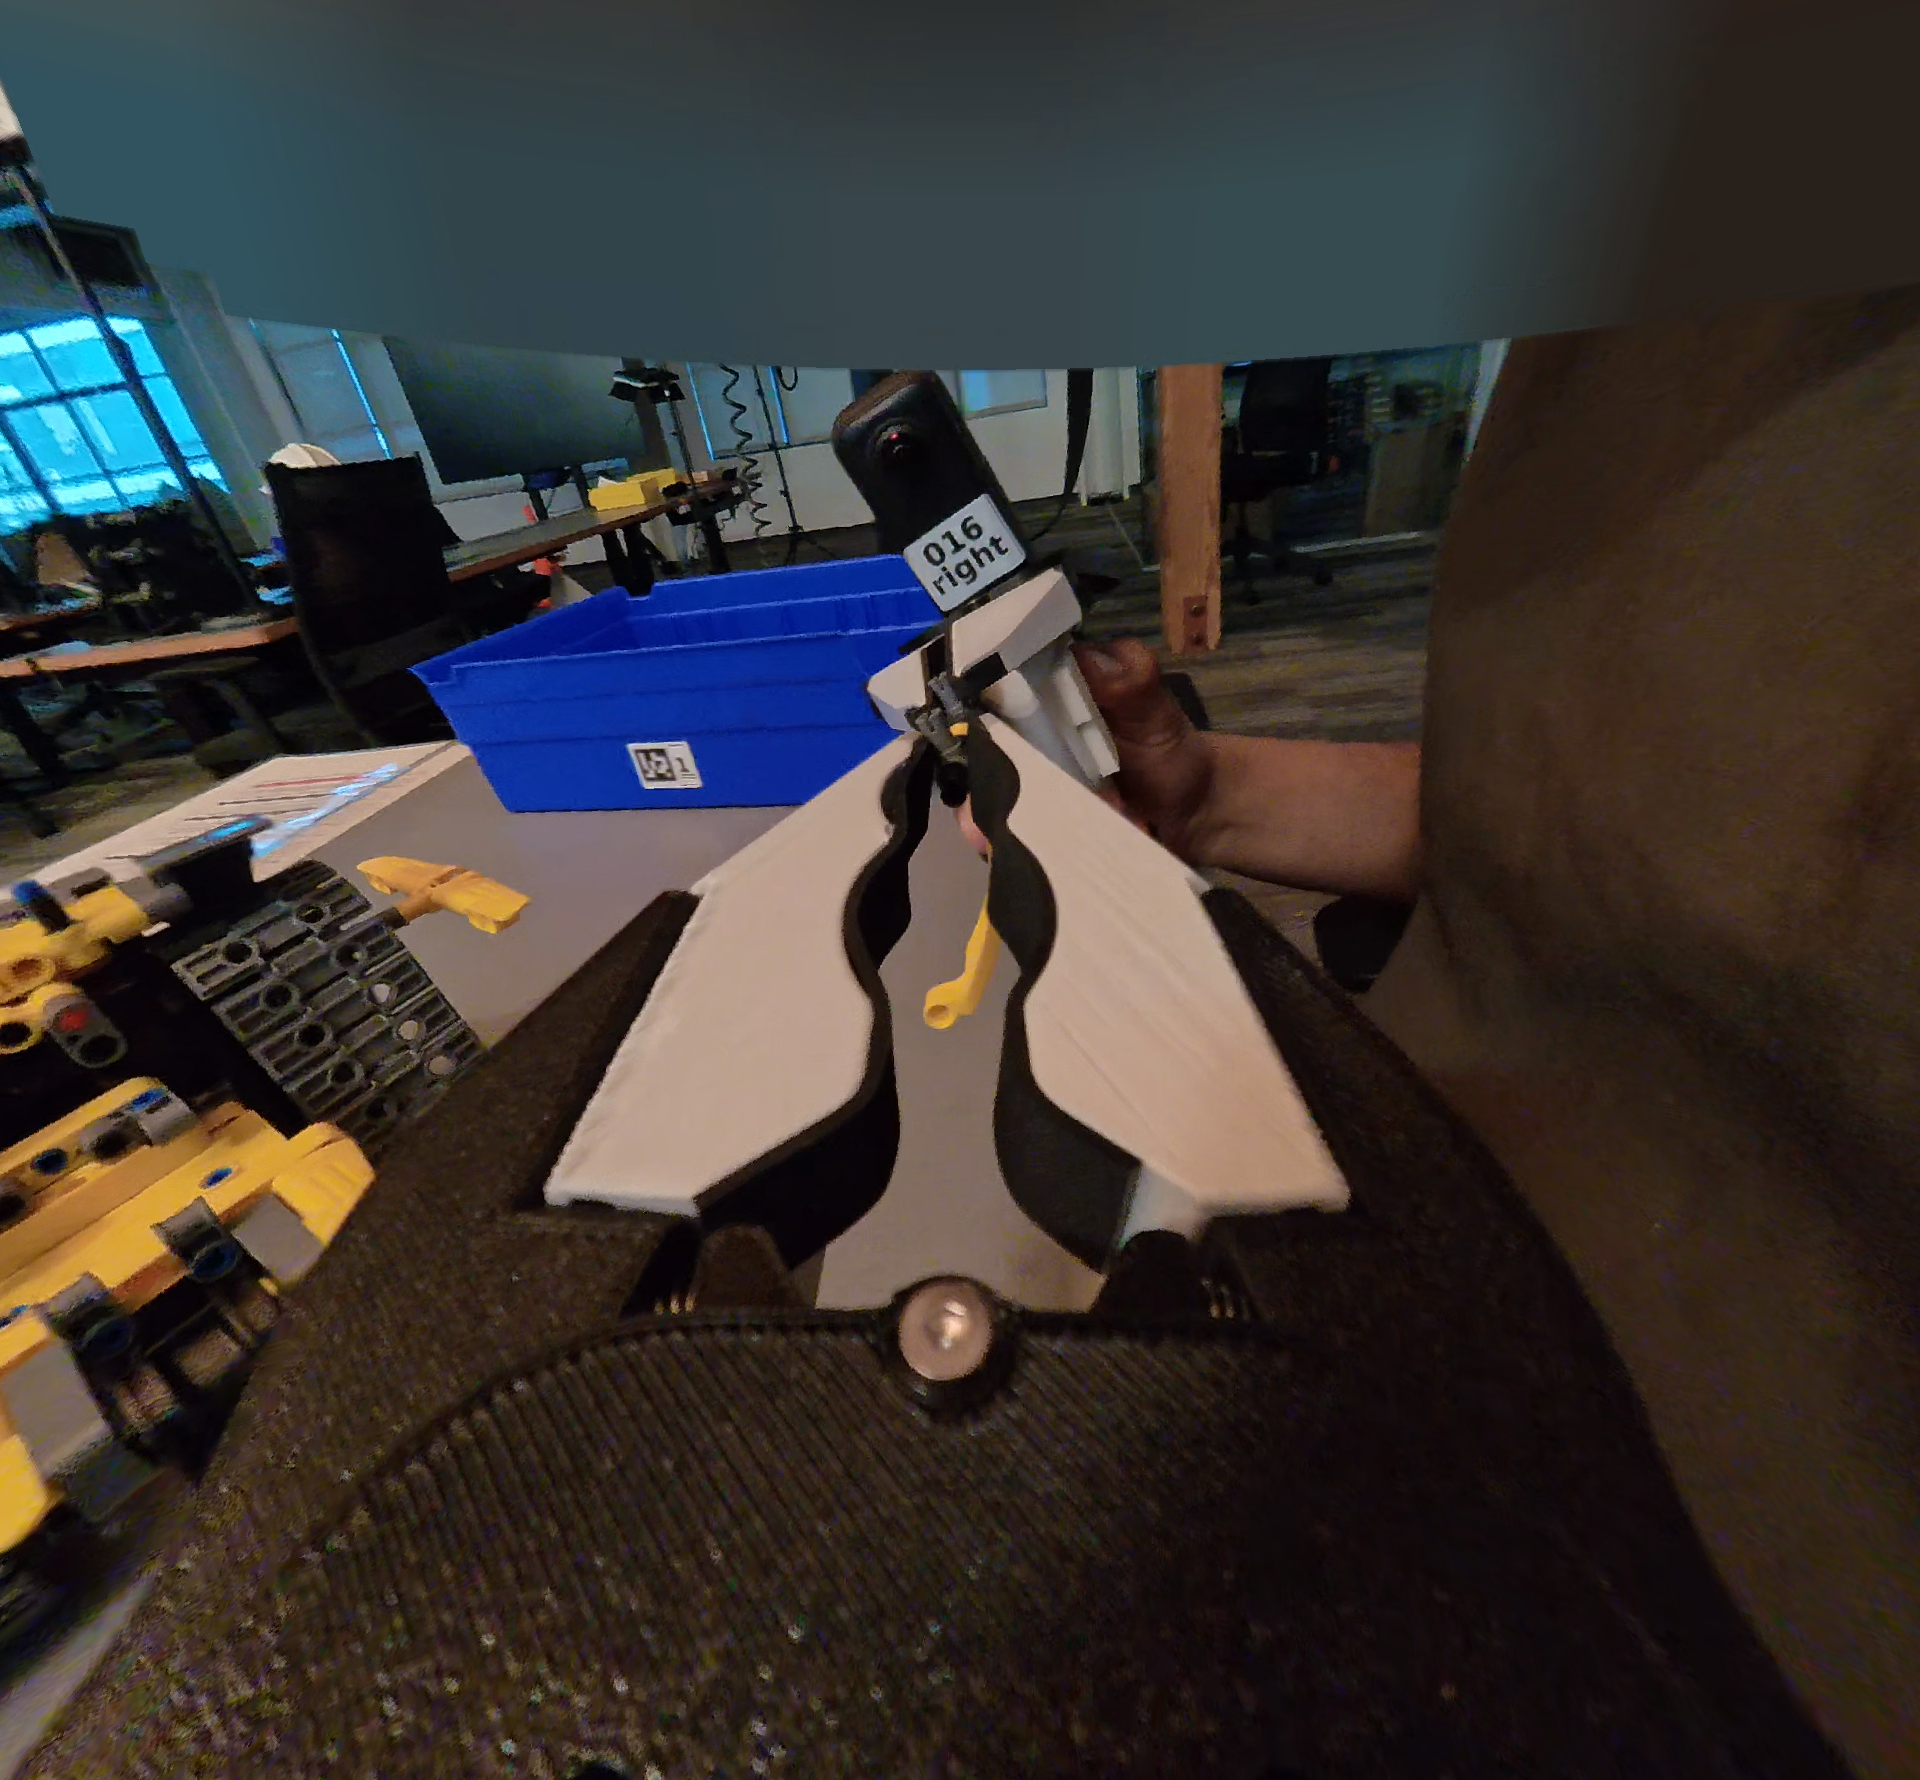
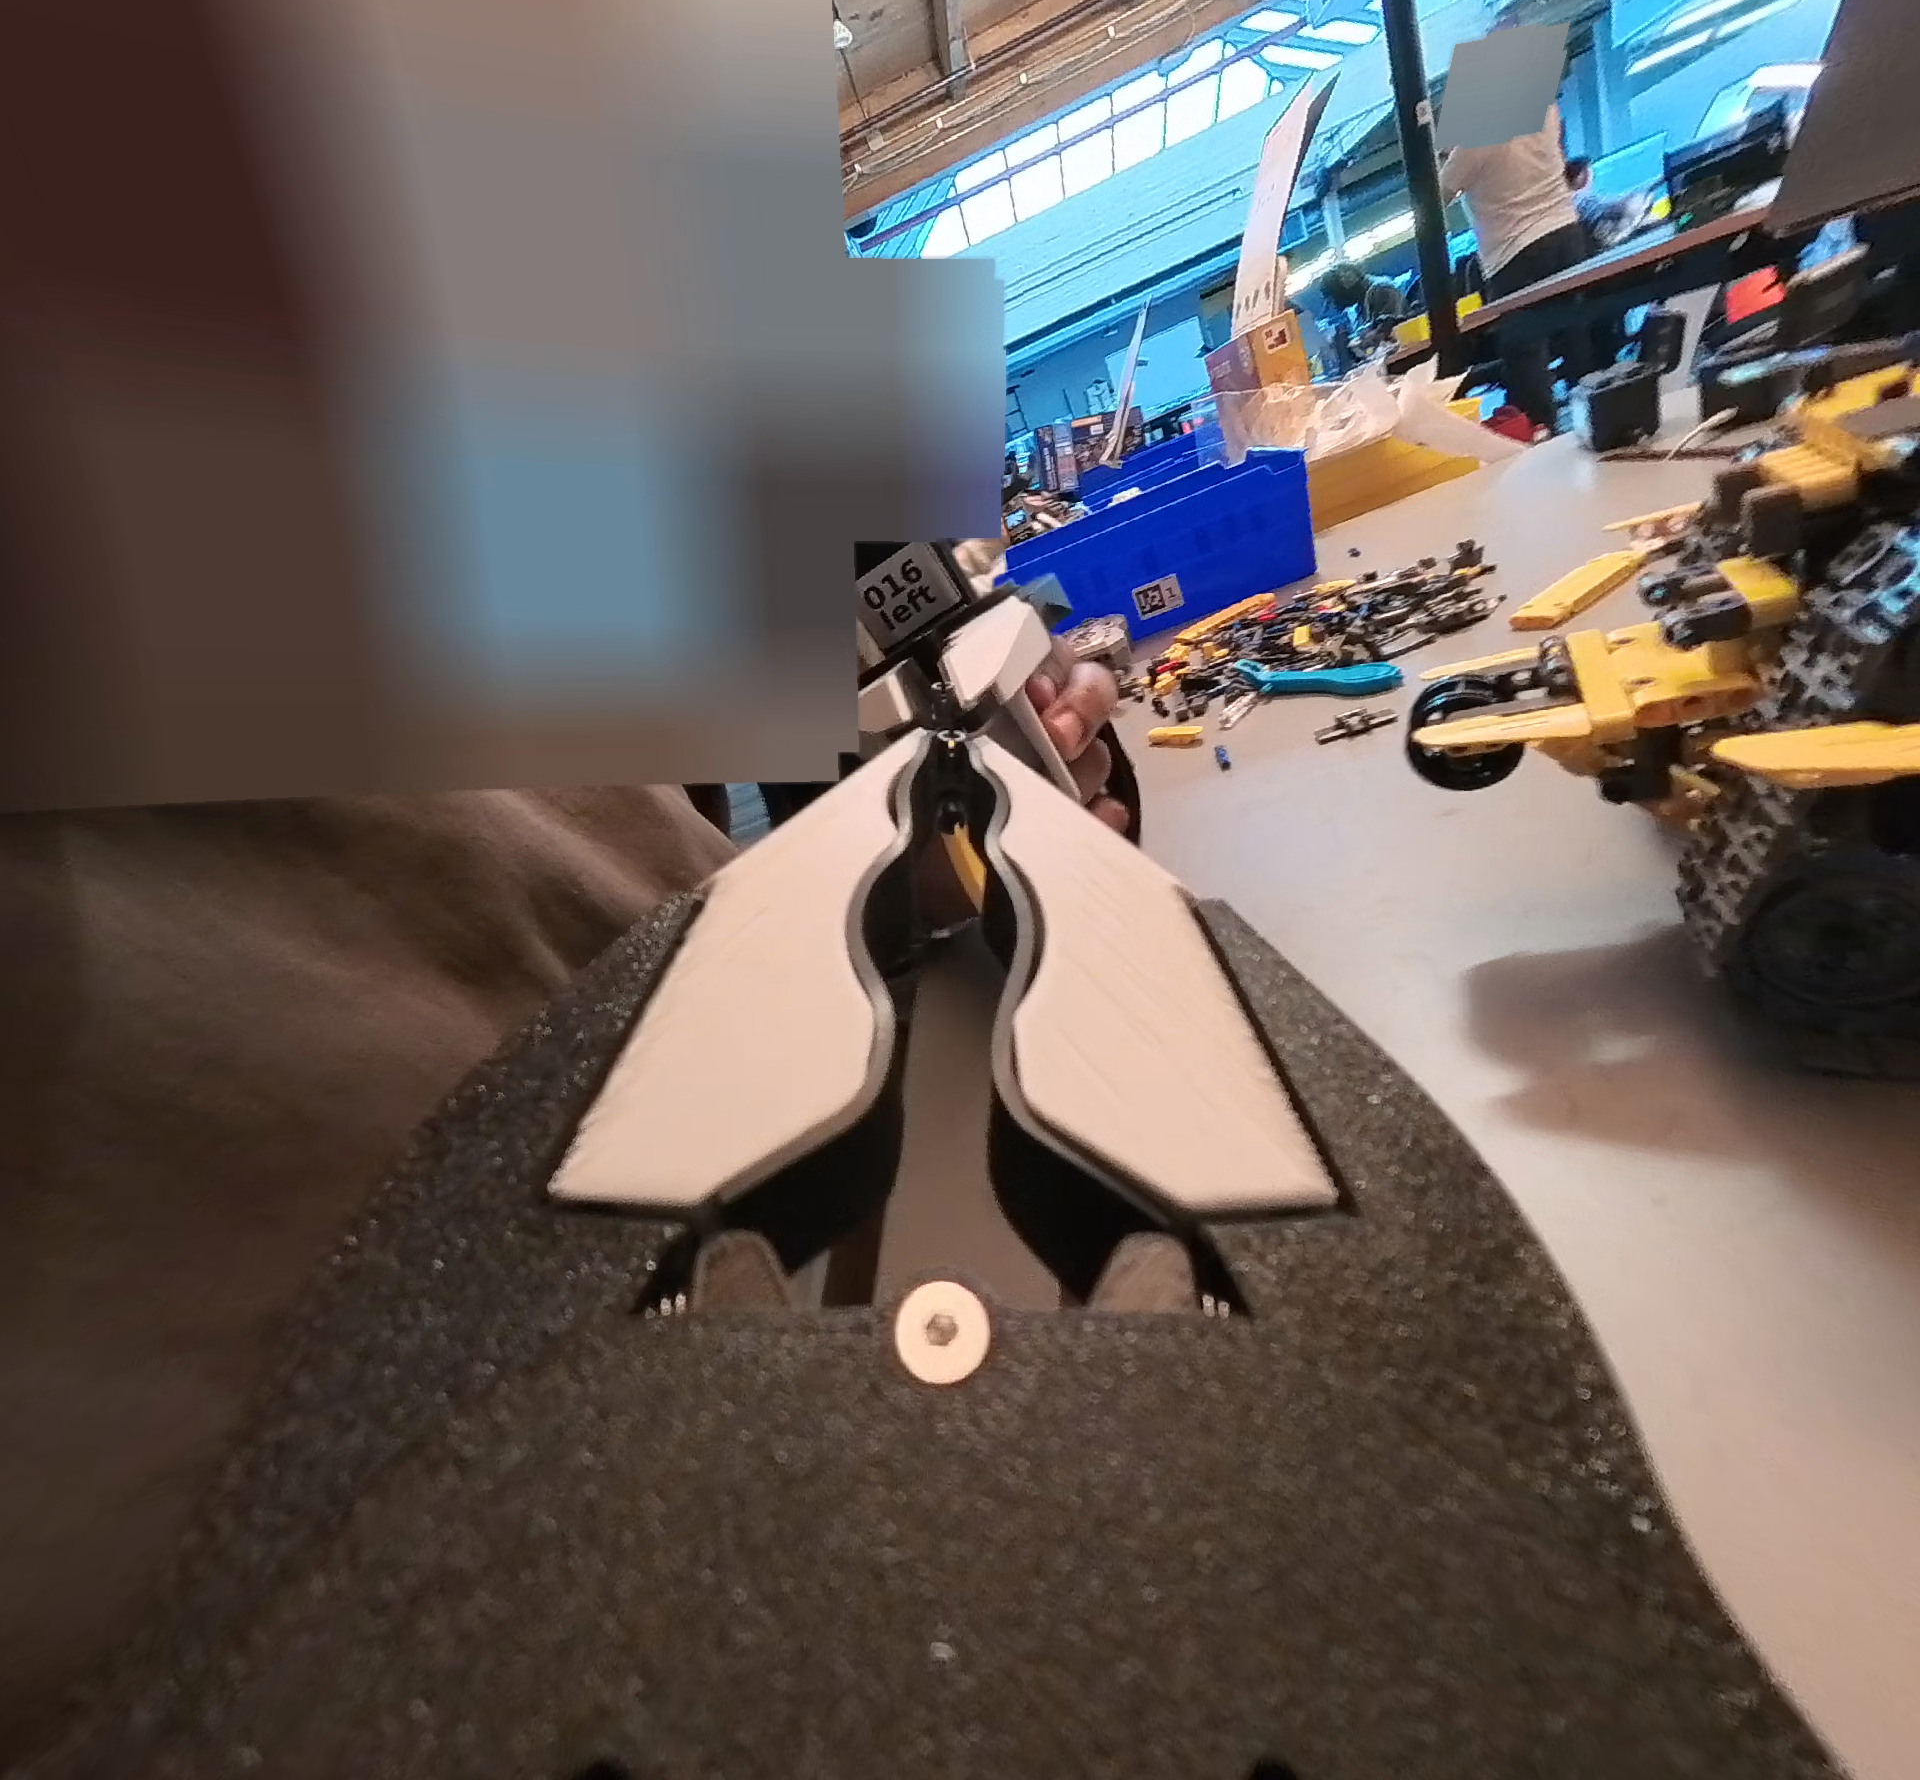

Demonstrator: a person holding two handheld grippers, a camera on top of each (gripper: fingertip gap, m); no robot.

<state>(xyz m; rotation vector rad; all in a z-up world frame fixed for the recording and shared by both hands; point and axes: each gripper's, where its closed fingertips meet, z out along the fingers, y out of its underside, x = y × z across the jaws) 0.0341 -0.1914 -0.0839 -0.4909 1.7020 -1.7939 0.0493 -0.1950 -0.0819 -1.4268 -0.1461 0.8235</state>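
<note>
Tip to tip above the grey desk (image 1: 582,857), the left gripper (image 1: 948,774) and right gripper (image 2: 948,754) have jaws pinching what seems a small black-and-yellow brick assembly (image 1: 961,899), with the blue plastic bin (image 1: 665,681) behind, a yellow-and-black tracked brick vehicle (image 2: 1766,691) and loose scattered bricks (image 2: 1340,618) alongside.

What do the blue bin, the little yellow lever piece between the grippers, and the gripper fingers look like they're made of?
Blue bin: moulded plastic, smooth with a slight sheen and ribbed walls.
Yellow lever piece: glossy hard plastic, likely a toy building part, pinched at its dark end.
Left gripper fingers: probably 3D-printed white plastic, matte, with fine layer lines, and black, possibly rubber, edging.
</note>
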